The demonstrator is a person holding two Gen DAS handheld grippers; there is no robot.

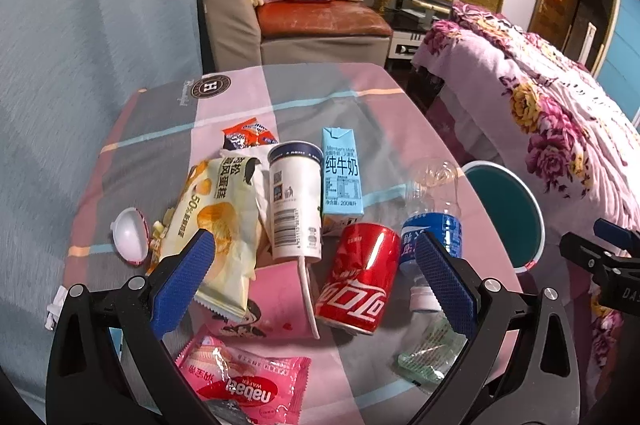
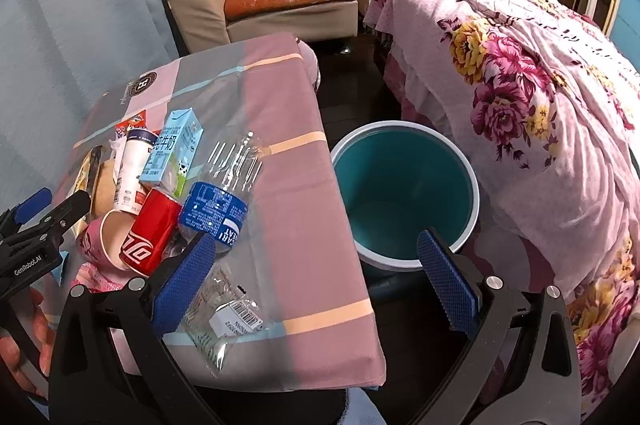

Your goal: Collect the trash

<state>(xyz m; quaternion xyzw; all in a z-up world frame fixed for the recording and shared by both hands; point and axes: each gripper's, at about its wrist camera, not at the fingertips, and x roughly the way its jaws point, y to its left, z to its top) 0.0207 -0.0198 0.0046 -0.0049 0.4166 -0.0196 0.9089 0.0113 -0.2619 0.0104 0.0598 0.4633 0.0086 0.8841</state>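
Note:
Trash lies on the cloth-covered table (image 1: 340,93): a red cola can (image 1: 358,281) on its side, a white cup with a straw (image 1: 295,201), a blue milk carton (image 1: 341,177), a clear water bottle with a blue label (image 1: 432,225), a yellow snack bag (image 1: 218,233), a pink wafer packet (image 1: 244,381) and a clear wrapper (image 2: 224,321). A teal bin (image 2: 404,193) stands on the floor right of the table. My left gripper (image 1: 312,285) is open above the can and cup. My right gripper (image 2: 316,281) is open and empty over the table's right edge, near the bin.
A white capsule half (image 1: 130,237) and an orange snack wrapper (image 1: 248,137) lie further back on the table. A bed with a floral cover (image 2: 520,97) is right of the bin. A sofa (image 1: 300,21) stands behind the table; a curtain hangs at left.

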